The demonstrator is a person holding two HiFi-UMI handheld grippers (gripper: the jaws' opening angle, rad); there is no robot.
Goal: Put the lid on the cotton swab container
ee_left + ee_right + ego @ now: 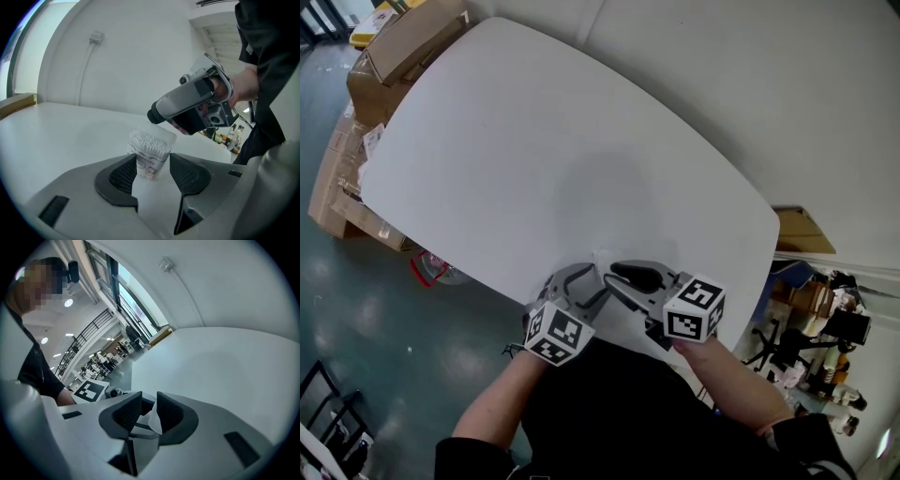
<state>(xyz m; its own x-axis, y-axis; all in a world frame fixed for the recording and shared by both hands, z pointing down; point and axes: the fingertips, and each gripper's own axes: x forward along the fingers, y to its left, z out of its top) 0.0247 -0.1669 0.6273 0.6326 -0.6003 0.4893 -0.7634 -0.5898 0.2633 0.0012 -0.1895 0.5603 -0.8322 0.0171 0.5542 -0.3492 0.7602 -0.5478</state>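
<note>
Table (56, 131): container (149, 157) between closing left tongs (153, 165)

**Both grippers closing, nose to nose**

The left gripper (151, 171) has its jaws closing around the cotton swab container (150, 152), with a gap on one side. The right gripper (149, 411), angled in towards the left one, is closing too, with the lid (153, 422) between its jaws, not yet pinched. Both forearms (492, 408) reach forward.

We look steeply down on the table (562, 141). Our gripper cameras sit low at its near edge, facing each other.
</note>
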